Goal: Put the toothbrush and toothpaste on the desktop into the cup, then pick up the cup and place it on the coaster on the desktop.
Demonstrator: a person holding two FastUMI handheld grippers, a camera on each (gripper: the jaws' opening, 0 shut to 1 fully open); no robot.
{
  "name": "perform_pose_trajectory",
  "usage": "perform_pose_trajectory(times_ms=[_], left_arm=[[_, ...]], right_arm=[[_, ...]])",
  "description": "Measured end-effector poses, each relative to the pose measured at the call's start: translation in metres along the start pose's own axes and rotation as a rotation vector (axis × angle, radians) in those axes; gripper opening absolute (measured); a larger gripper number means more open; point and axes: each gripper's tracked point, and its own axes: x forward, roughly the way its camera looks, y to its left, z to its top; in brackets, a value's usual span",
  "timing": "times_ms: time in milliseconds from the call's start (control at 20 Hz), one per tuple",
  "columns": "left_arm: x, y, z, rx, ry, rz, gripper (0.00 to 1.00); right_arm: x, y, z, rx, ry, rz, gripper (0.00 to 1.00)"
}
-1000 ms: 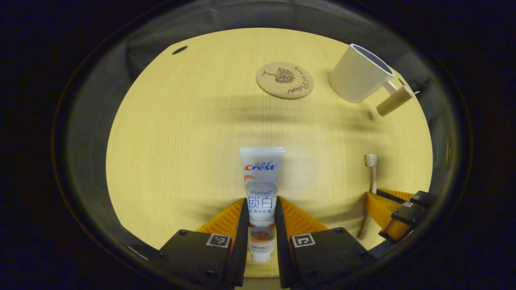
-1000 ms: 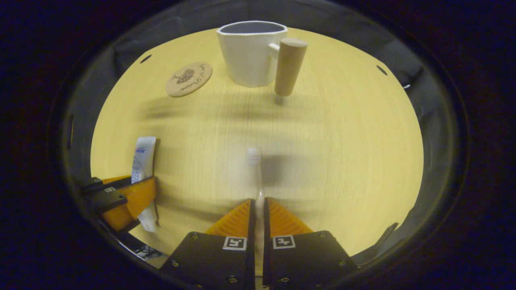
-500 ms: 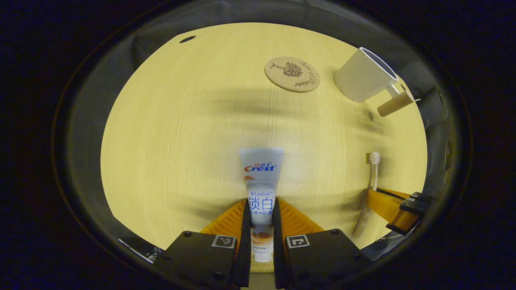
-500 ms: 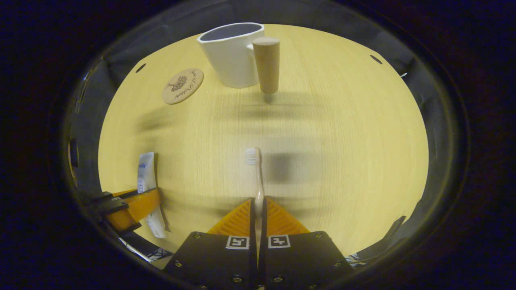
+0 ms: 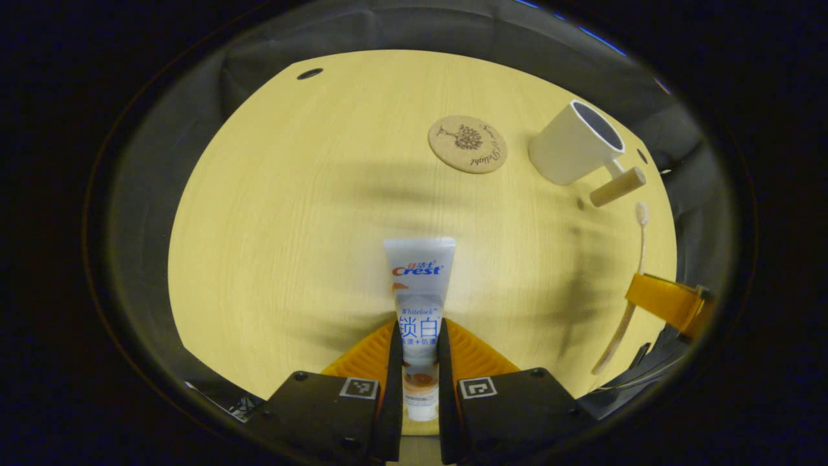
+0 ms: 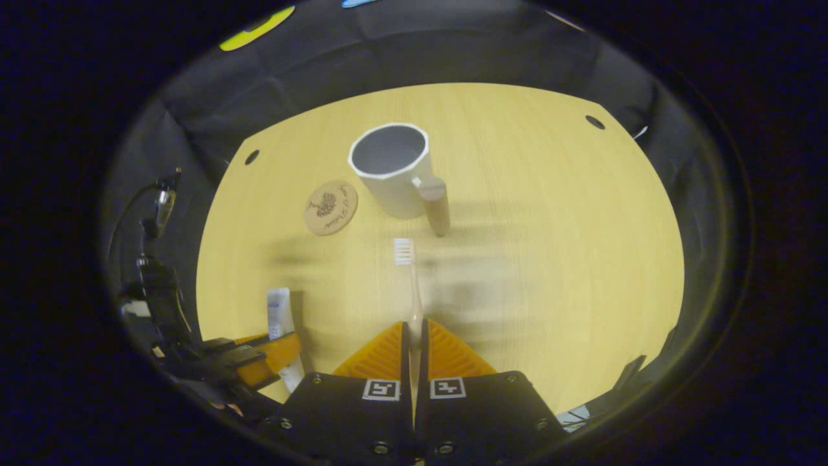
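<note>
Holding 1 item each, the 2 grippers were above the desktop (image 5: 278, 213). The left gripper (image 5: 419, 340) pinched the toothpaste (image 5: 419, 285) between both fingers, cap end toward the camera and flat end pointing forward. The right gripper (image 6: 414, 336) was pressed tight on the handle of the toothbrush (image 6: 407, 278), with the bristle head pointing forward toward the cup (image 6: 391, 168). The cup stood upright on the desktop, its mouth open and dark inside, and its wooden handle (image 6: 436, 204) faced the right gripper. The coaster (image 6: 330, 207) lay flat just beside the cup, apart from it, with nothing on it. In the left gripper view the toothbrush appeared lifted and close to the cup handle. The step in hand was probably to bring the toothbrush into the cup. To do it well, the brush should be carried higher than the rim and turned nearly vertical over the middle of the mouth. It should be lowered inside before the fingers open, because a touch on the rim or handle could tip the light cup. The toothpaste could wait aside, well apart from the cup.
</note>
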Motion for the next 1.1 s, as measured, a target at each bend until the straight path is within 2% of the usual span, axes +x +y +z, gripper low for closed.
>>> perform_pose_trajectory(times_ms=[200,400,450,500,750,1100], left_arm=[[-0.01,-0.001,-0.002,-0.022,-0.005,-0.025,0.31],[-0.02,0.006,-0.007,-0.039,-0.016,-0.03,0.31],[-0.02,0.009,-0.009,-0.041,-0.019,-0.032,0.27],[-0.021,0.013,-0.009,-0.047,-0.023,-0.037,0.31],[-0.028,0.036,-0.019,-0.142,-0.018,-0.042,0.31],[-0.035,0.072,-0.027,-0.268,-0.029,0.007,0.31]], right_arm=[[-0.022,0.012,0.053,-0.007,-0.091,0.042,0.02],[-0.032,0.021,0.119,-0.051,-0.193,0.054,0.02],[-0.034,0.027,0.133,-0.05,-0.218,0.068,0.02],[-0.033,0.031,0.145,-0.049,-0.234,0.077,0.03],[-0.015,0.039,0.184,-0.042,-0.266,0.09,0.03],[0.006,0.039,0.222,-0.041,-0.302,0.078,0.02]])
